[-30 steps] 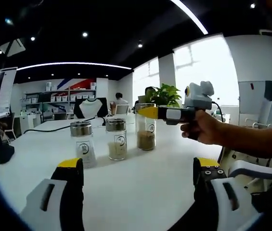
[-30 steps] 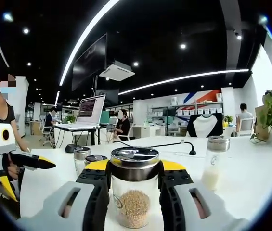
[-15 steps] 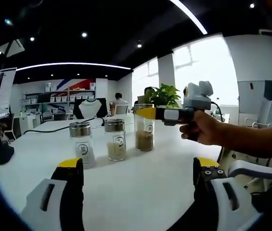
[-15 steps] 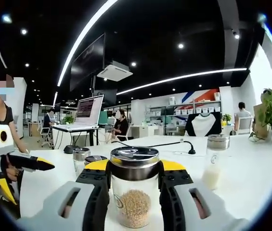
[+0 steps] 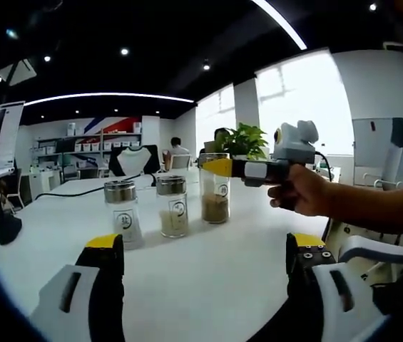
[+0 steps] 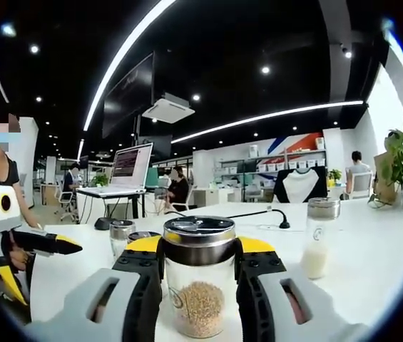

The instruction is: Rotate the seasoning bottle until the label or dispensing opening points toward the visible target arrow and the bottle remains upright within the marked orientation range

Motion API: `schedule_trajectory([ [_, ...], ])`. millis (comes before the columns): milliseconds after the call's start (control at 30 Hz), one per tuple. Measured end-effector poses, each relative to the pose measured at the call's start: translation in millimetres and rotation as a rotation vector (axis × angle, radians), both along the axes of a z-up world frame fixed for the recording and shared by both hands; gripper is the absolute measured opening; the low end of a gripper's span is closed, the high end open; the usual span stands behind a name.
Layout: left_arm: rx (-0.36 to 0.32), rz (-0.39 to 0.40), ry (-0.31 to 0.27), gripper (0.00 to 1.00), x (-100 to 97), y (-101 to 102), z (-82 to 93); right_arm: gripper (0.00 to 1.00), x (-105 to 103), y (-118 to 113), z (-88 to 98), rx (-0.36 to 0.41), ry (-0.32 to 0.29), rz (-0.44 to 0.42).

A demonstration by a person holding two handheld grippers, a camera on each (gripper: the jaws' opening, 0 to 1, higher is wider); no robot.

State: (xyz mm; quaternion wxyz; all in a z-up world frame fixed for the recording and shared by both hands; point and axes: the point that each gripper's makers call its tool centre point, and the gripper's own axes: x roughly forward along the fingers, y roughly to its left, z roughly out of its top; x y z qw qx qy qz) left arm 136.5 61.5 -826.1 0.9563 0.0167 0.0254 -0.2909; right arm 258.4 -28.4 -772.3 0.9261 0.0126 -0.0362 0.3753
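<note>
Right gripper (image 6: 200, 285) has its jaws clamped on the seasoning bottle (image 6: 200, 296), one either side of the glass just under the metal cap, brown granules in the bottom. Bottle reads upright and stands on the white table (image 6: 372, 271); from the left gripper view it's the rightmost of three, with two other bottles (image 5: 148, 214) just beside it in a row. Left gripper (image 5: 205, 285) hangs back over the near table, jaws spread wide with nothing between them.

Risks from here:
- Grip sits high near the cap, so a twist with any sideways push could tip the bottle out of the upright range.
- The neighbouring bottle is close; a wide wrist swing could knock it.
- If the pads slip on glass, the gripper turns and the bottle doesn't.

Can't make out any target arrow on the table, fisheye too coarse, so overshoot is hard to judge.
</note>
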Motion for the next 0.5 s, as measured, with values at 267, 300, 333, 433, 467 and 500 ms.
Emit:
schedule_trajectory([
  [267, -0.002, 0.007, -0.004, 0.99, 0.1, 2.3, 1.5, 0.37, -0.2, 0.0, -0.2, 0.002, -0.004, 0.001],
  [300, -0.004, 0.008, -0.004, 0.99, 0.1, 3.1, 1.9, 0.37, -0.2, -0.1, -0.2, 0.001, -0.006, 0.001],
  [333, -0.003, 0.006, -0.004, 0.99, 0.0, 3.2, 2.0, 0.37, -0.1, -0.1, -0.3, -0.001, -0.007, 0.001],
  [433, 0.001, 0.008, -0.007, 0.99, 0.0, 4.1, 2.2, 0.37, 0.0, -0.4, -0.3, 0.002, -0.008, 0.003],
  [467, 0.0, 0.008, -0.006, 0.99, 0.1, 4.4, 2.4, 0.37, -0.1, -0.4, -0.3, 0.002, -0.008, 0.003],
  [500, -0.002, 0.007, -0.006, 0.99, 0.1, 4.6, 2.7, 0.37, 0.0, -0.6, -0.4, 0.004, -0.006, 0.003],
])
